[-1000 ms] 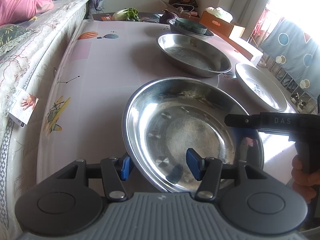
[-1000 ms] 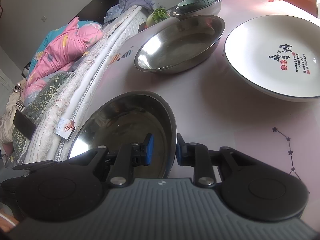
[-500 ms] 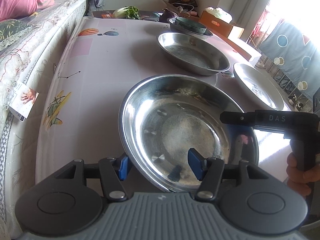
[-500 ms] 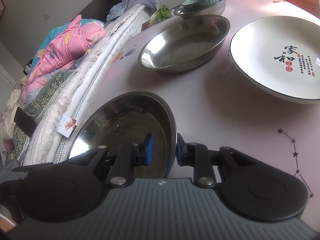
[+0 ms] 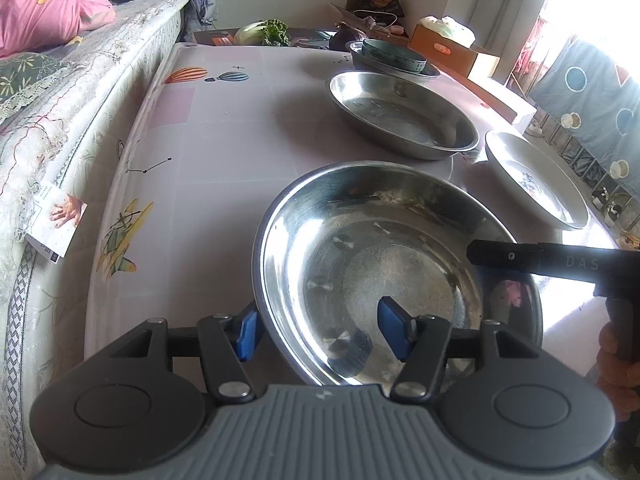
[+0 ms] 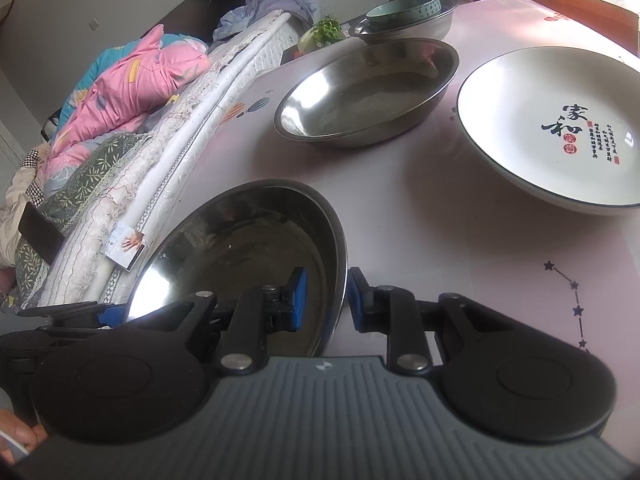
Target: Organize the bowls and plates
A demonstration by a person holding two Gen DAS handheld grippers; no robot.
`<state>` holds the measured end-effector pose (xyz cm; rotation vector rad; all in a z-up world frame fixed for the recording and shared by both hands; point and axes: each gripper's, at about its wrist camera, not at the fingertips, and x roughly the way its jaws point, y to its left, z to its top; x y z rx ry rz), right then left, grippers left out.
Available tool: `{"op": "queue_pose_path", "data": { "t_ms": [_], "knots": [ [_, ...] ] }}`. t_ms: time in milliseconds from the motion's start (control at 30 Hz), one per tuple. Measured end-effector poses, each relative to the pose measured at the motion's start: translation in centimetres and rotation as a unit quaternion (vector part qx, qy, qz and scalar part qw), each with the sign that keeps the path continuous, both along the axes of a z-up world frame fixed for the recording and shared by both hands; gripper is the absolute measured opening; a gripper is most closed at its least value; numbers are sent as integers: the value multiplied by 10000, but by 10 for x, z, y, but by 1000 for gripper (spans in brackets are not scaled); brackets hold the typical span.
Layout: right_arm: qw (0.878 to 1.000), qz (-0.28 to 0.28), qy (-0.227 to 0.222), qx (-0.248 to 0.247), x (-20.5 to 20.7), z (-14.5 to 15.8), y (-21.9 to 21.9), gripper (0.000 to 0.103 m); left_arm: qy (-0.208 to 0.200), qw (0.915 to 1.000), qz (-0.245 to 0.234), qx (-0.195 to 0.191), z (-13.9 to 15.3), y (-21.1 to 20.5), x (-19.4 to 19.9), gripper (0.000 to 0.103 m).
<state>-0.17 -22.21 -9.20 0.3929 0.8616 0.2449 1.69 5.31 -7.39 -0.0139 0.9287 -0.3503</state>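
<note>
Left wrist view: the left gripper (image 5: pixel 320 330) straddles the near rim of the steel basin (image 5: pixel 396 268), one blue pad outside the rim at 9 o'clock and the other inside the bowl at 3 o'clock. Both pads stand clear of the metal, so the jaws are spread and not pinching it. The basin sits at the near edge of the desk (image 5: pixel 224 148), which is covered in a pale patterned cloth. At 3 o'clock of the basin a black gripper body reaches over its rim, and a hand (image 5: pixel 616 368) grips its handle. Beyond the basin at 12 o'clock lies a second steel basin (image 5: pixel 404 114), and further on a teal bowl (image 5: pixel 394 54) rests inside a steel dish. A white plate (image 5: pixel 536 178) lies at 2 o'clock near the desk edge. A bed (image 5: pixel 52 92) runs along the 9 o'clock side.

Right wrist view: the right gripper (image 6: pixel 325 298) is pressed onto the rim of the steel basin (image 6: pixel 240 248), one pad inside and one outside, pinching the thin wall. The second steel basin (image 6: pixel 368 92) lies at 12 o'clock, apart from the held one. The white plate (image 6: pixel 556 128), printed with black characters, lies at 2 o'clock. The teal bowl (image 6: pixel 404 10) sits furthest back.
</note>
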Motion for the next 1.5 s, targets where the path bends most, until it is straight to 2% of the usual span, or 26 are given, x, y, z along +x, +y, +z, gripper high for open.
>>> {"op": "queue_pose_path", "data": {
  "t_ms": [167,300,467,1133,1500],
  "knots": [
    [10000,-46,-31,-60,3,0,0,21,-20,9999,99,64,-1,-1,8,58],
    [9999,-39,-50,-125,7,0,1,20,-22,9997,206,130,0,-2,13,48],
    [9998,-25,-35,-186,9,1,6,20,9,9993,350,120,0,-1,17,44],
    [9996,-53,-27,-265,10,2,6,21,32,9991,398,153,1,-3,19,45],
    [9995,-43,-85,-297,10,2,7,21,-12,9992,341,209,-3,-6,17,49]
  ]
}}
